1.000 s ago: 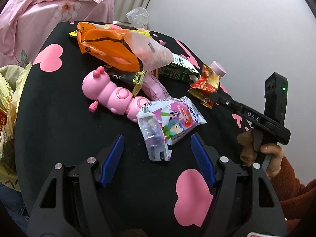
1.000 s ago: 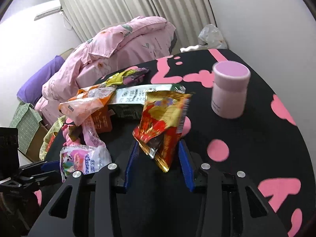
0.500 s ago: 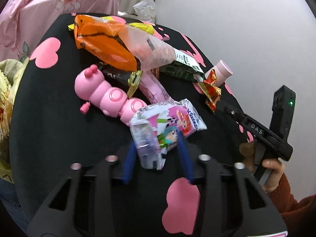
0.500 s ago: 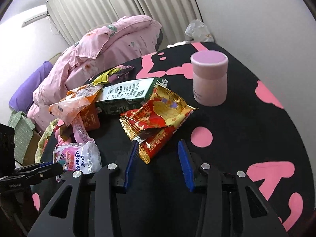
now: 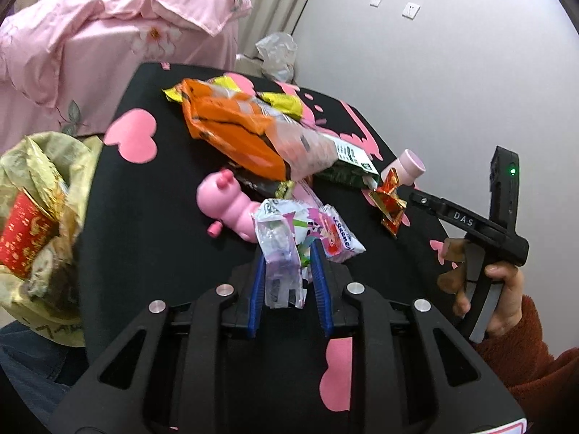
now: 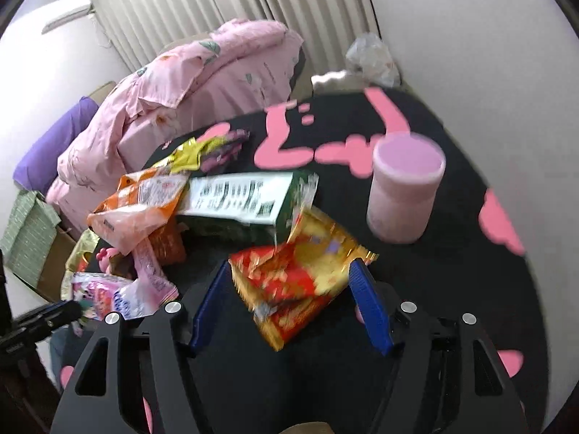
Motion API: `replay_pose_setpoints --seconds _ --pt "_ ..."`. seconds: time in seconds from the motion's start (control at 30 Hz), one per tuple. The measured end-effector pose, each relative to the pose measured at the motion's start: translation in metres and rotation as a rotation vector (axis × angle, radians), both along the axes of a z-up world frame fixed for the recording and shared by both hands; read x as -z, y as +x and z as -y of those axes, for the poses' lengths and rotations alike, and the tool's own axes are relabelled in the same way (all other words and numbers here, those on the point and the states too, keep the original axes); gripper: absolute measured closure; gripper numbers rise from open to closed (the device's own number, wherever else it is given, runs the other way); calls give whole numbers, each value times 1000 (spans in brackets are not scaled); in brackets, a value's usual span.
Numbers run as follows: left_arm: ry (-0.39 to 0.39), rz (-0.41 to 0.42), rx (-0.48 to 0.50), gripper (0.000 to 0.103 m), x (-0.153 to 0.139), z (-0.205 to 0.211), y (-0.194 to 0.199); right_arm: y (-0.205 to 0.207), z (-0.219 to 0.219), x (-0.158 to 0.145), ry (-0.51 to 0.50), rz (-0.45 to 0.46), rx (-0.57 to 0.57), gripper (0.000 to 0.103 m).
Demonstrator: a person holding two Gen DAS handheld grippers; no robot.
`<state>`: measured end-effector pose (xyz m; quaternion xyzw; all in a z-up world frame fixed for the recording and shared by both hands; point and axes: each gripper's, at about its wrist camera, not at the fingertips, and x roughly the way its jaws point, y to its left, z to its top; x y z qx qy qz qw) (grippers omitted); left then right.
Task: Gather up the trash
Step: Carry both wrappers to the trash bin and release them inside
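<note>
A: Nearest to us, the left gripper (image 5: pixel 287 271) has its jaws closing on the cartoon snack wrapper (image 5: pixel 289 249) — the clear crumpled end sits between the blue pads, which already seem to pinch it, while the printed end hangs out toward the pink toy (image 5: pixel 231 206). We should let the squeeze finish before we carry it, since thin film slips from a half-made grip.

B: Agreed. And we lift it straight clear of the toy, so nothing snags, then swing it to the yellow trash bag (image 5: pixel 39 217) hanging at the left edge of the desk (image 5: pixel 152 224).

A: On the other side, the right gripper (image 6: pixel 289 300) has its jaws opening wide; the red and gold wrapper (image 6: pixel 300 278) lies between the pads, touching neither as far as we can tell — that view is blurred.

B: We'd close again lower on its body, not on a loose corner.

A: Only the left view shows the bag's mouth and the person's hand (image 5: pixel 503 300) on the right gripper's handle.

B: And only the right view shows the pink cup (image 6: pixel 405 191) whole, upright behind the wrapper, the green carton (image 6: pixel 249 195) label side up, and the cardboard box (image 6: pixel 32 238) beyond the desk.
</note>
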<state>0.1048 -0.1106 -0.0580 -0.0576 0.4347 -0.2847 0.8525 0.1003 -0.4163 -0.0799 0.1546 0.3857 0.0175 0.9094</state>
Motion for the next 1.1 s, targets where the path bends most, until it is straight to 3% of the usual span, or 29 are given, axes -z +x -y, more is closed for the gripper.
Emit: replay_pose_setpoints --seconds 0.1,0.23,0.43,0.57,0.67,0.77,0.87,0.9,0.93,1.1 --pt "-6 9 -12 80 -2 -4 0 -3 13 -1 38 7 55 39" --pt "-10 3 -17 80 -1 -4 3 8 20 11 85 -48 84 39" --pt "-8 -9 -16 80 5 -5 3 15 -3 27 5 -139 -48 39" --pt "-11 -21 -23 80 9 -6 4 1 -1 26 -47 -134 -83 39" --pt "-16 -27 -23 80 11 -6 5 -10 4 27 -22 -135 -105 40" --pt "-20 -28 -17 80 13 -5 4 -15 4 30 24 -127 -123 46" --pt "-18 -23 -12 80 12 -4 4 -16 -3 30 73 -102 -149 60" --pt "-17 -18 -13 80 11 -5 3 -16 -8 28 76 -91 -158 80" --pt "-17 -14 -14 80 10 -7 3 -16 -13 25 71 -84 -167 85" --pt "-25 18 -36 80 1 -18 -1 -21 -33 2 14 -23 -207 87"
